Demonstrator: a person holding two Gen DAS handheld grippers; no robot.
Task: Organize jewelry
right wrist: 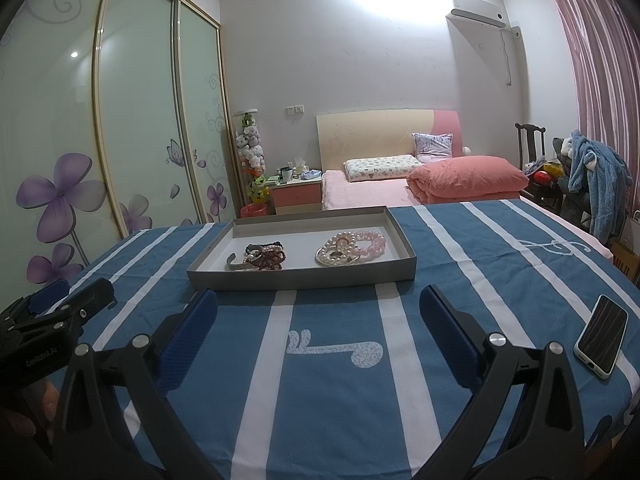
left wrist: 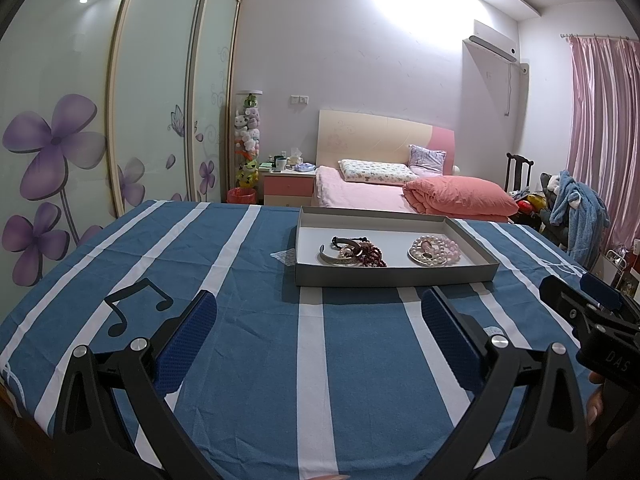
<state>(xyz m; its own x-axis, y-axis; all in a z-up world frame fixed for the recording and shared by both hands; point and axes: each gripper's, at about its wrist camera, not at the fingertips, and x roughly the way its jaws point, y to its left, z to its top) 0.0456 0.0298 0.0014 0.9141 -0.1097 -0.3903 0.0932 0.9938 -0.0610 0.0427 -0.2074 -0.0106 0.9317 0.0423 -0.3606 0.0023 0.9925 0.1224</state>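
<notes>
A shallow grey tray (left wrist: 392,276) (right wrist: 304,278) lies on the blue striped tablecloth. Inside it, on the left, sits a pile of dark red beads and silver bangles (left wrist: 354,254) (right wrist: 260,258). On the right lies a pile of pink and white pearl bracelets (left wrist: 436,250) (right wrist: 352,248). My left gripper (left wrist: 320,300) stands open over the cloth, short of the tray's near wall, with nothing between its fingers. My right gripper (right wrist: 318,298) is open too, just before the tray's near wall, and holds nothing.
A phone (right wrist: 602,338) lies on the cloth at the right. The table's far edge runs just behind the tray. A small lace piece (left wrist: 284,256) lies left of the tray. Beyond are a pink bed (left wrist: 400,192), a wardrobe and a chair with clothes.
</notes>
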